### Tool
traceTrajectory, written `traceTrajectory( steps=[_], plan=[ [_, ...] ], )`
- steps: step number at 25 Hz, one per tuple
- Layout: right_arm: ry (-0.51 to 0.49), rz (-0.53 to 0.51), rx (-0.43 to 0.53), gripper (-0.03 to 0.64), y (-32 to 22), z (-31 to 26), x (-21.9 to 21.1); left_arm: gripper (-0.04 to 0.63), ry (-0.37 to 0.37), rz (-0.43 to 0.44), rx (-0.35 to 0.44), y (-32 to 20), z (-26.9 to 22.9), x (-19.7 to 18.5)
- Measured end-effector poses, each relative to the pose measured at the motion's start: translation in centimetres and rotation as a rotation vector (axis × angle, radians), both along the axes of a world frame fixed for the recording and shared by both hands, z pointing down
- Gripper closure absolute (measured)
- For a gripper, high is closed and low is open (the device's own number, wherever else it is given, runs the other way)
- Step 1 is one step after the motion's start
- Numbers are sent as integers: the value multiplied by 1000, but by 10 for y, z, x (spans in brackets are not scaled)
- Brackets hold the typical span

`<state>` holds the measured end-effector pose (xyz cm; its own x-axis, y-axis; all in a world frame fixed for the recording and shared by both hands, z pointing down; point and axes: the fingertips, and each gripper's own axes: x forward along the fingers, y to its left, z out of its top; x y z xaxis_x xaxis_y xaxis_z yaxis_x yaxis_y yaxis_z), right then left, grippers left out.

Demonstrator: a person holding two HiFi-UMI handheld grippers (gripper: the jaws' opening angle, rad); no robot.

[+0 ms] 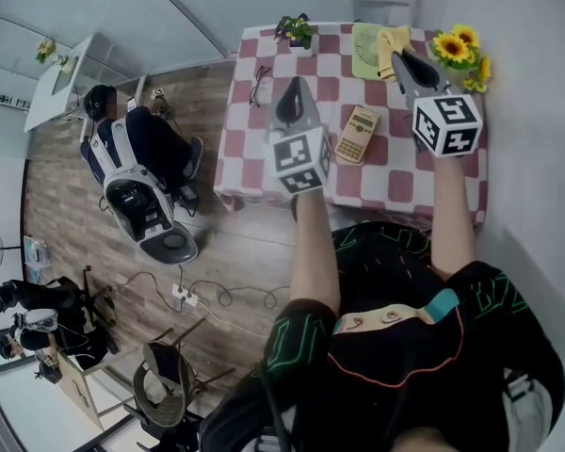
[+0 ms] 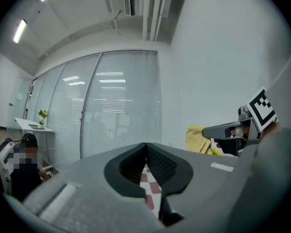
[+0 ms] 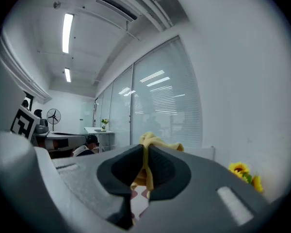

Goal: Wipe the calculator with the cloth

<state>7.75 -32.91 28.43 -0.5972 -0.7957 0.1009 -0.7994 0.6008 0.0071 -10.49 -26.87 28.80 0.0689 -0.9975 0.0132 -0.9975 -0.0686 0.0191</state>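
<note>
A beige calculator (image 1: pixel 361 132) lies on the red-and-white checked table (image 1: pixel 264 139), between my two grippers. My right gripper (image 1: pixel 402 57) is raised over the table's far right part and is shut on a yellow cloth (image 1: pixel 392 45). In the right gripper view the cloth (image 3: pixel 160 142) sticks up out of the closed jaws of that gripper (image 3: pixel 146 148). My left gripper (image 1: pixel 295 87) hovers left of the calculator, shut with nothing in it; its jaws meet at the tip (image 2: pixel 145 144). The left gripper view also catches the right gripper (image 2: pixel 233 130) and the cloth (image 2: pixel 198 139).
A green round object (image 1: pixel 365 49) lies at the table's far edge under the cloth. Sunflowers (image 1: pixel 460 49) stand at the far right corner, a small potted plant (image 1: pixel 296 30) at the far middle, glasses (image 1: pixel 261 85) at the left. A person (image 1: pixel 141 149) sits left of the table.
</note>
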Motion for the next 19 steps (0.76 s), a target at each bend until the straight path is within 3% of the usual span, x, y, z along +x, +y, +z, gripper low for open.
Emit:
traceTrajectory(
  steps=[19],
  plan=[
    [23, 28, 77, 581, -39, -16, 27, 586, -30, 57, 36, -58, -19, 23]
  ],
)
